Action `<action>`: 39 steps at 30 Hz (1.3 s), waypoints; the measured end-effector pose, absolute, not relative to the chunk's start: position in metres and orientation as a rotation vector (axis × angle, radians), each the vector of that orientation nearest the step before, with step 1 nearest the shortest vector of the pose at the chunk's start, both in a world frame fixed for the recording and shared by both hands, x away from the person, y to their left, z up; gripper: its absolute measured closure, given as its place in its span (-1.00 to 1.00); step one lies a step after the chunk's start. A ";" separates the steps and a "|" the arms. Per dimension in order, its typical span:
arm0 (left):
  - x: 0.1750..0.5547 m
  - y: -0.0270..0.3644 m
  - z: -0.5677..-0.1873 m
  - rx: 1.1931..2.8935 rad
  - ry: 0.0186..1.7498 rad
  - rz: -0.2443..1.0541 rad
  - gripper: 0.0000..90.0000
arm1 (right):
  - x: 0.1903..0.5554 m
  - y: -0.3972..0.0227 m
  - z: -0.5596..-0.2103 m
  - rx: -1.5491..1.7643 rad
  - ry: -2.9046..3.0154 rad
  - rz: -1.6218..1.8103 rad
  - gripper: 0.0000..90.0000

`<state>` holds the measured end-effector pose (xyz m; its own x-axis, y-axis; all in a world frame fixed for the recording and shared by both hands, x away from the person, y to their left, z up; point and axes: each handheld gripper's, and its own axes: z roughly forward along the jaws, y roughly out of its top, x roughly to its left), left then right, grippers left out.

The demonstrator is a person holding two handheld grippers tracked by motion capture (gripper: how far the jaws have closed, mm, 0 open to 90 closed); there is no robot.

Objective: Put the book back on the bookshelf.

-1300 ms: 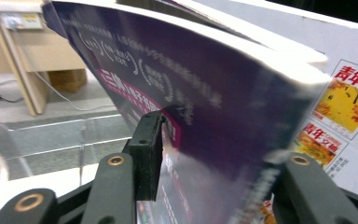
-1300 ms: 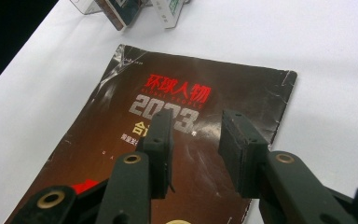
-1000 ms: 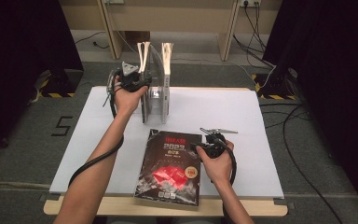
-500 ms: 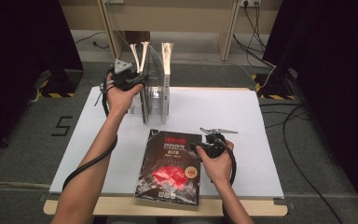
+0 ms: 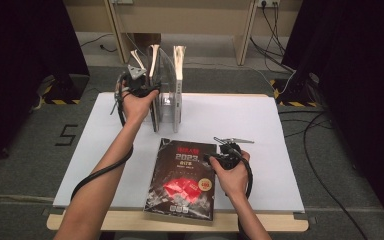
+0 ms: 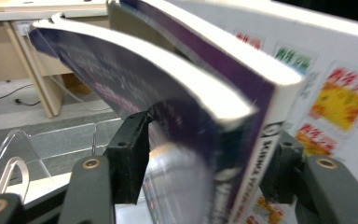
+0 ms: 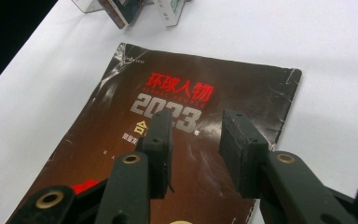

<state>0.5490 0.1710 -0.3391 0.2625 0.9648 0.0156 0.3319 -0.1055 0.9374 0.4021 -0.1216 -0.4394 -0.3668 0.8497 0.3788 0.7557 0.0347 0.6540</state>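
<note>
Several books stand upright in a clear acrylic rack (image 5: 166, 107) at the table's back. My left gripper (image 5: 147, 95) is at the leftmost one, a purple book (image 6: 200, 116) with white page edges, which sits between the jaws. The jaws have just been opening and stand wide on either side of the cover and spine. That book's top (image 5: 139, 59) leans left, away from its neighbour (image 5: 153, 65). A black magazine (image 5: 182, 177) with red print lies flat at the front. My right gripper (image 7: 198, 140) hovers open over its right half (image 7: 242, 93), with nothing between the pads.
A white sheet (image 5: 280, 130) covers the tabletop, with bare room to the right of the rack and the magazine. A white-spined book (image 5: 178, 75) stands at the rack's right. Cables and dark curtains lie beyond the table.
The leftmost book's top has tipped to the left, away from the others. The left hand shifted slightly along the rack. The right hand and the magazine have stayed put.
</note>
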 end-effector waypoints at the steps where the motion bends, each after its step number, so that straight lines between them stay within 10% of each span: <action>1: 0.553 0.167 -0.344 1.652 1.206 0.895 0.11 | 0.402 -0.123 -0.439 1.701 2.174 1.242 0.43; 8: 0.554 0.171 -0.345 1.701 1.147 0.927 0.66 | 0.403 -0.125 -0.438 1.705 2.168 1.245 0.43; 23: 0.549 0.169 -0.349 1.682 1.128 0.967 0.65 | 0.405 -0.124 -0.437 1.702 2.171 1.239 0.44; 39: 0.533 0.170 -0.358 1.633 1.121 0.904 0.11 | 0.403 -0.123 -0.437 1.698 2.164 1.248 0.43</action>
<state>0.5330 0.1704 -0.3578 0.3130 0.9475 0.0659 0.2649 -0.1537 0.9519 0.4034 -0.1229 -0.4365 -0.3632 0.8522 0.3765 0.7526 0.0301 0.6578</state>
